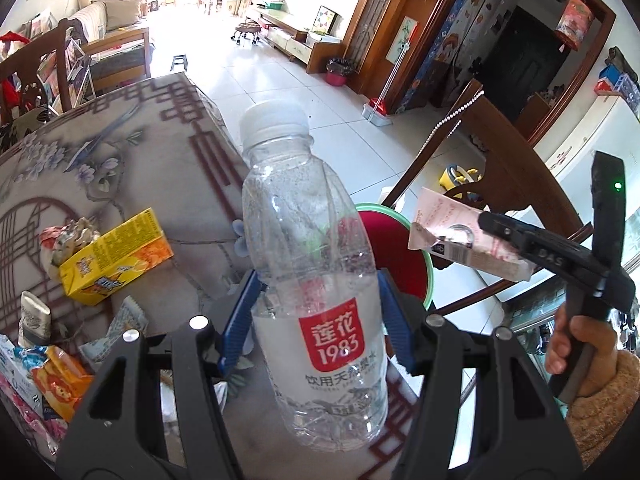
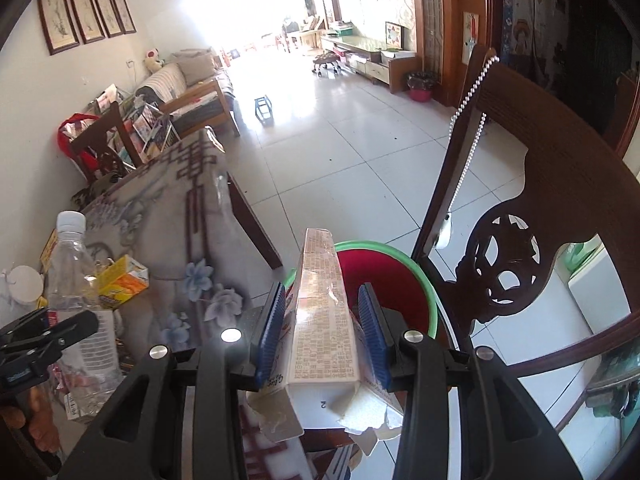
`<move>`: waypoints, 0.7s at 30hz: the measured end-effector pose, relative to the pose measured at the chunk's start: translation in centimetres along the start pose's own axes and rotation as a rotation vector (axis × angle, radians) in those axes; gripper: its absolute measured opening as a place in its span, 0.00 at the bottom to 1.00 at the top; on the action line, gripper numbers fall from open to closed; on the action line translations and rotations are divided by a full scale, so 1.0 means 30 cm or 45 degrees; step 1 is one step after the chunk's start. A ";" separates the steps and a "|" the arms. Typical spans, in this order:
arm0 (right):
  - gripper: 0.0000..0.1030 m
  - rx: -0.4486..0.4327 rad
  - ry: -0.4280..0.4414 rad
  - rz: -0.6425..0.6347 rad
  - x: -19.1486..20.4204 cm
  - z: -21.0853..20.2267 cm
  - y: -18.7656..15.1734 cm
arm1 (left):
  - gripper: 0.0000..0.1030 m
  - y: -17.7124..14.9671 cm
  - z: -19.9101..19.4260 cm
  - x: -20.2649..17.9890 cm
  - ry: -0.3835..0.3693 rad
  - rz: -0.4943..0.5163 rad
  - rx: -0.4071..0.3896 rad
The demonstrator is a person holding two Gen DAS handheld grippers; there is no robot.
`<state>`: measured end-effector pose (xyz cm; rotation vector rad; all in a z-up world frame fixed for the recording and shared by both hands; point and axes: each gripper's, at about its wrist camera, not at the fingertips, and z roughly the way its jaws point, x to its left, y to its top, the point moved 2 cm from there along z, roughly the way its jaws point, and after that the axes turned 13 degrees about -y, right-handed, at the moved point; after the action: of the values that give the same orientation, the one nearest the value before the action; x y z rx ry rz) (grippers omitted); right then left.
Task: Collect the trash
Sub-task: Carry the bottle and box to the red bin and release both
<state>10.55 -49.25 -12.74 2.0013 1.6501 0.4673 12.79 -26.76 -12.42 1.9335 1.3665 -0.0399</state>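
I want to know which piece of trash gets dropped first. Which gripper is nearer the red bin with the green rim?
Right. The right gripper holds the torn carton over the near rim of the red bin. The left gripper, shut on the water bottle, is back over the table edge.

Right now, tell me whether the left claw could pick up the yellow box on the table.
Probably not yet. The left claw is shut on the bottle, so it has no free grip. The yellow box itself lies uncovered on the table, so the way is otherwise free.
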 end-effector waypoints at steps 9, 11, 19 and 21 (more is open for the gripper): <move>0.65 -0.028 -0.033 0.057 -0.089 0.056 0.024 | 0.55 0.057 0.215 -0.105 -0.083 0.076 0.077; 0.66 -0.024 -0.028 0.077 -0.113 0.054 0.018 | 0.55 0.072 0.266 -0.142 -0.116 0.106 0.091; 0.68 0.013 -0.067 0.107 -0.166 0.055 -0.032 | 0.55 0.103 0.432 -0.241 -0.170 0.199 0.146; 0.68 0.024 -0.064 0.125 -0.177 0.057 -0.046 | 0.55 0.106 0.451 -0.249 -0.172 0.208 0.153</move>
<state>9.30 -54.52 -14.65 2.0977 1.5370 0.4341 17.33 -41.12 -17.16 2.0967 1.1372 -0.1742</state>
